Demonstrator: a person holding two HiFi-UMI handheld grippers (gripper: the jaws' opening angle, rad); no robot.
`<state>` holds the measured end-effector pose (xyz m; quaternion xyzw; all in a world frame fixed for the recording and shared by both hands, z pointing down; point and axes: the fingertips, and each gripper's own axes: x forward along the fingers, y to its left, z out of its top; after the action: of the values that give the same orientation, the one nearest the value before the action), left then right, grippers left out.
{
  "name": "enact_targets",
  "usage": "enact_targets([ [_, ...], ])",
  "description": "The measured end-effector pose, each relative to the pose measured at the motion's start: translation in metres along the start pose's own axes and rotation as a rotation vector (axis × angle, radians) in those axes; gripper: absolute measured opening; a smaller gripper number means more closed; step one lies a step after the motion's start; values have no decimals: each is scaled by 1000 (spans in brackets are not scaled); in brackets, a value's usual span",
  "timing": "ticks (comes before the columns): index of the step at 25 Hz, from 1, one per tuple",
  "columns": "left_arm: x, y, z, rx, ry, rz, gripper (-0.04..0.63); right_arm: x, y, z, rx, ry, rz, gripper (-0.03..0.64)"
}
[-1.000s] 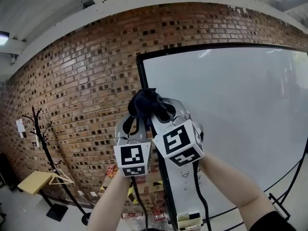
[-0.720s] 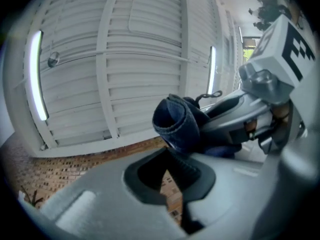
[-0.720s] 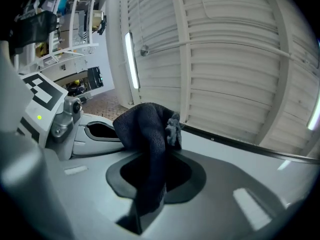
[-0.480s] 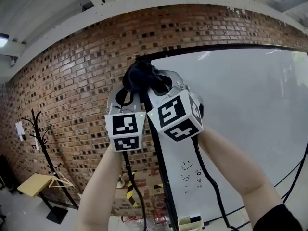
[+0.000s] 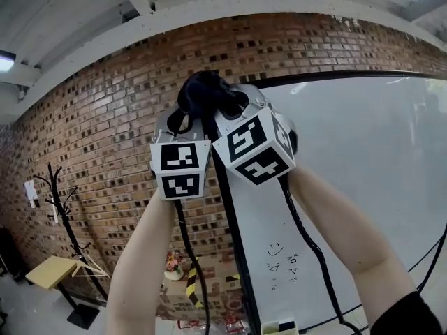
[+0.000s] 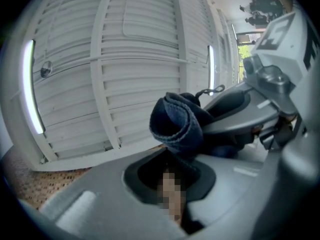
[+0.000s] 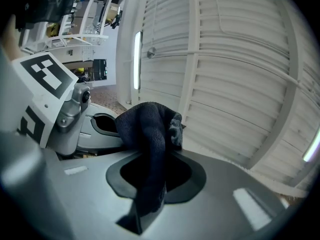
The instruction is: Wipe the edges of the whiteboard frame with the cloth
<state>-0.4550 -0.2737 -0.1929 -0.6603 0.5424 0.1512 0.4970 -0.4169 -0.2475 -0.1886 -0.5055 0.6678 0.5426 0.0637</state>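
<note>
I had both arms stretched up toward the top left corner of the whiteboard frame (image 5: 227,208), where its black upright met the top rail. The dark blue cloth (image 5: 206,93) was bunched right at that corner, and it covered the joint, so I could not tell how firmly it pressed on the frame.

My left gripper (image 6: 179,156) was clamped on the cloth (image 6: 177,119). In the left gripper view the fabric rose out of the slot between the jaws and rolled over into a thick fold. My right gripper (image 7: 152,179) was clenched on the same cloth (image 7: 147,124), with a strip of it hanging down through the jaws and the rest humped above them. The two grippers sat side by side, nearly touching, each showing at the edge of the other's view.

In the head view the whiteboard (image 5: 363,159) filled the right side, with a small smiley doodle (image 5: 274,248) low on it near the upright. The brick wall (image 5: 105,138) ran off to the left, and a black coat rack (image 5: 63,208) stood against it, well apart from me. A black cable (image 5: 307,236) trailed down along my right arm. Both gripper views looked up at the white ribbed ceiling (image 6: 135,49), where a light strip (image 6: 31,84) glowed.
</note>
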Motion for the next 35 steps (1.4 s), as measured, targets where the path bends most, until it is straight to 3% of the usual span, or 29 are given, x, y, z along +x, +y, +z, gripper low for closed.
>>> enact_targets([
  [5,2,7,3,-27,-15,9,4,8,-13,0,58,-11,-13,61],
  [10,0,7,0,26,-18,4,3,12,-20,2,70,-16,-32,61],
  [15,-9,10,2,-39,-33,22,4,-1,-21,3,92,-42,-43,61],
  [17,-25,8,8,-66,-61,21,3,-18,-20,7,119,-76,-55,61],
  [21,-53,-3,9,-28,-113,23,5,-57,-15,4,121,-130,-90,61],
  [28,-124,-38,31,-130,-177,-10,5,-130,-1,-19,267,-176,-126,61],
  [32,-181,-70,37,-144,-177,-48,3,-193,12,-43,355,-155,-132,61],
  [35,-215,-96,24,-180,-120,-83,3,-233,26,-56,391,-140,-115,61],
])
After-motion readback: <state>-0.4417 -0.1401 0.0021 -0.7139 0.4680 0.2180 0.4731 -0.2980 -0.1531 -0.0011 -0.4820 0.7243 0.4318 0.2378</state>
